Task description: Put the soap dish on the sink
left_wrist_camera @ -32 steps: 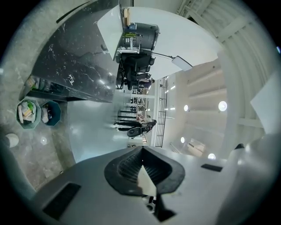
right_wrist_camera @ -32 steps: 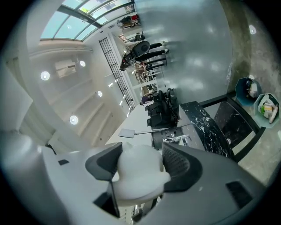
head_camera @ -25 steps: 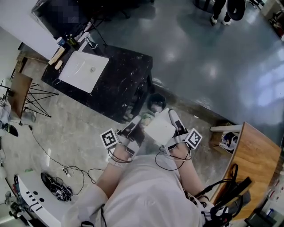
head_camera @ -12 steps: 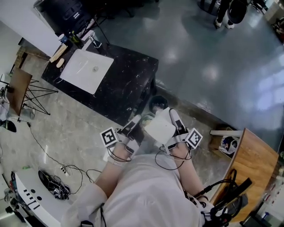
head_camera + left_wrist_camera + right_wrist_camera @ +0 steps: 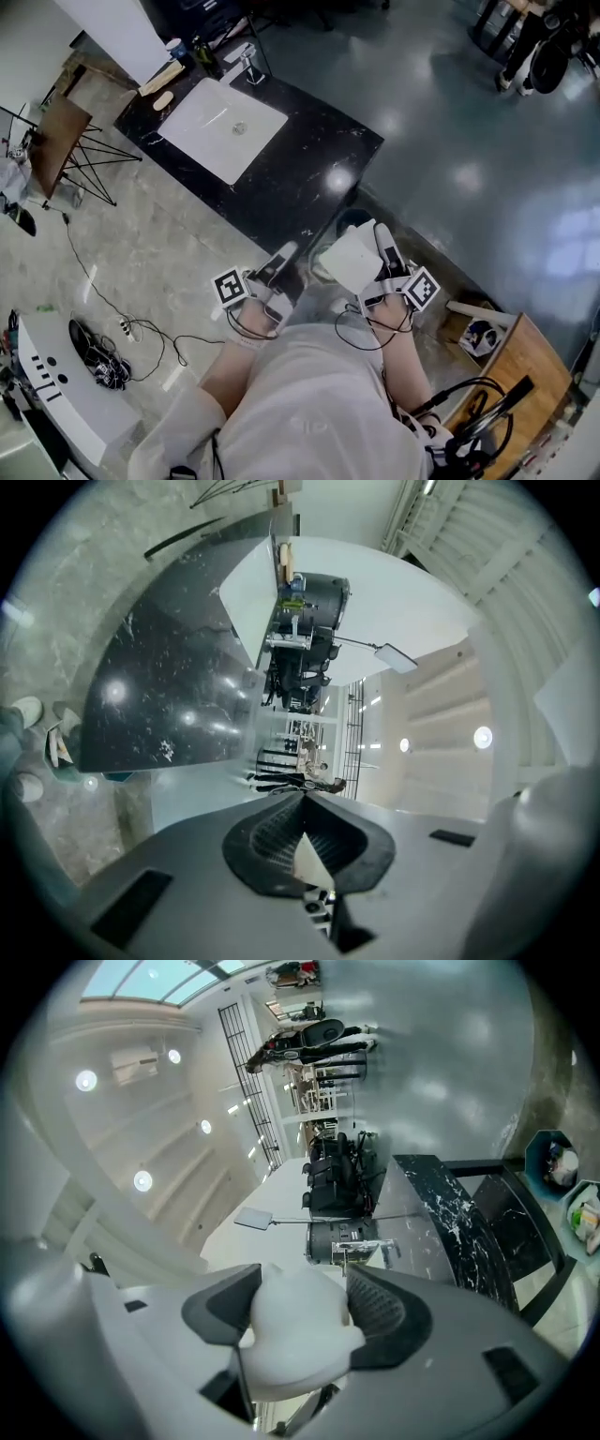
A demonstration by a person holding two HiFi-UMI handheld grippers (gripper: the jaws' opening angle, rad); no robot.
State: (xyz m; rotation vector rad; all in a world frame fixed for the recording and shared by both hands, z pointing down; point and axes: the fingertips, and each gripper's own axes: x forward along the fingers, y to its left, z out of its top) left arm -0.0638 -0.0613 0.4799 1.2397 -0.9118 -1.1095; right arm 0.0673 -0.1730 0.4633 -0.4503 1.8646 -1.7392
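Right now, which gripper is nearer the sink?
Left. The left gripper is short of the sink, off the counter's edge; the right gripper, holding the soap dish, is farther away.

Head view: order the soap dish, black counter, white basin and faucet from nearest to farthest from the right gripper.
1. soap dish: clamped in the right gripper itself.
2. black counter: just ahead, up and left in the picture.
3. white basin: set in the counter's far part.
4. faucet: beyond the basin, at the counter's far edge.
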